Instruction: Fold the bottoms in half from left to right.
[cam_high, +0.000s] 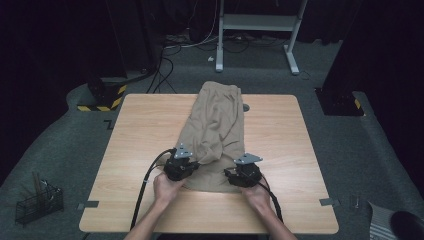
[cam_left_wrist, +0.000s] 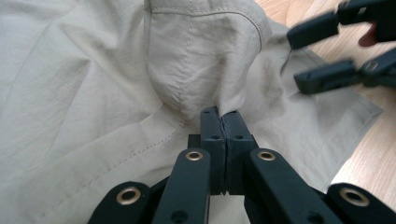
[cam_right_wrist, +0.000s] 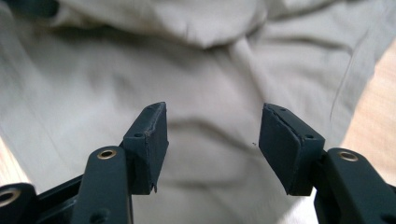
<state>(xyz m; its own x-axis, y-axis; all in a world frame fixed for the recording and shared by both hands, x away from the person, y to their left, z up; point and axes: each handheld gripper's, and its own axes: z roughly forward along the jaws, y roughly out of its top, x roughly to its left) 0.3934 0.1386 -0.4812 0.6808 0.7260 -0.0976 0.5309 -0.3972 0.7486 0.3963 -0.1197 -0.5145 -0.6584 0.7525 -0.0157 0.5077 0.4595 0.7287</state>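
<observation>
Left gripper view: left tool (cam_left_wrist: 223, 116) pinching trousers (cam_left_wrist: 93, 93) fold; right gripper view: right tool (cam_right_wrist: 212, 135) spread above fabric.

Between and ahead of both tongs lies the tan trousers (cam_high: 215, 125), matt woven cloth, creased, with stitched seams. The left gripper (cam_left_wrist: 222, 122) and right gripper (cam_right_wrist: 212, 140) are matt black plastic with brass-coloured rivets. Under them, the table (cam_high: 140, 130) looks like smooth pale wood.

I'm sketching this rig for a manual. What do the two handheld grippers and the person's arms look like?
Both the left gripper and right gripper are black, with hinged links on brass-coloured rivets, blocky jaw pads and a grey three-cornered plate on top. A black cable trails from each. The forearms are bare, no sleeves visible.
</observation>
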